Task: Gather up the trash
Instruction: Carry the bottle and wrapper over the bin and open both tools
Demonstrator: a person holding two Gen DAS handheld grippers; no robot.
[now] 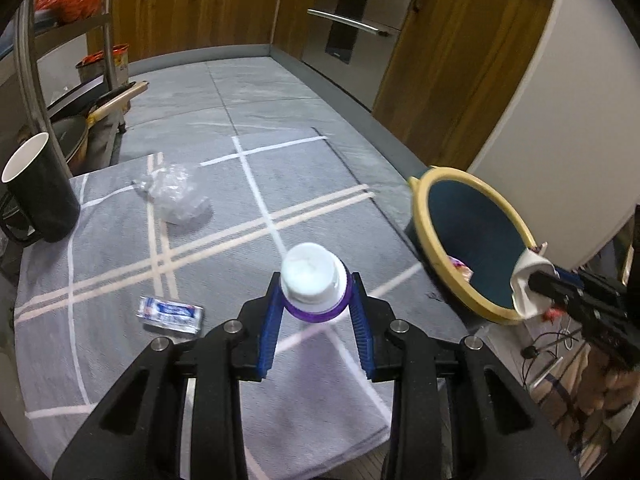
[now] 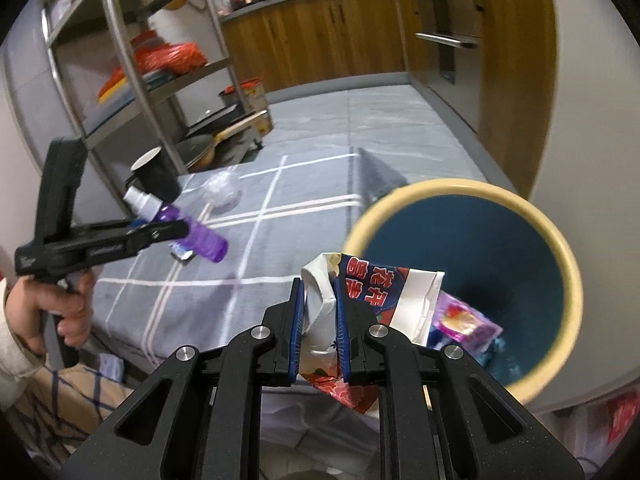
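Observation:
My left gripper (image 1: 314, 304) is shut on a purple spray bottle with a white cap (image 1: 312, 278), held above the grey checked cloth (image 1: 224, 240); the bottle also shows in the right wrist view (image 2: 196, 232). My right gripper (image 2: 319, 312) is shut on a crumpled red, blue and white paper wrapper (image 2: 384, 284), held at the near rim of the yellow-rimmed blue bin (image 2: 472, 236). The bin (image 1: 472, 232) stands at the cloth's right edge with a purple wrapper (image 2: 464, 320) inside. On the cloth lie a crumpled clear plastic bag (image 1: 176, 194) and a small blue-white packet (image 1: 170, 314).
A black paper cup (image 1: 40, 192) stands at the cloth's left edge. A metal shelf rack (image 2: 132, 64) with pans and red bags stands at the left. Wooden cabinets and a steel oven (image 1: 352, 24) line the back and right of the grey floor.

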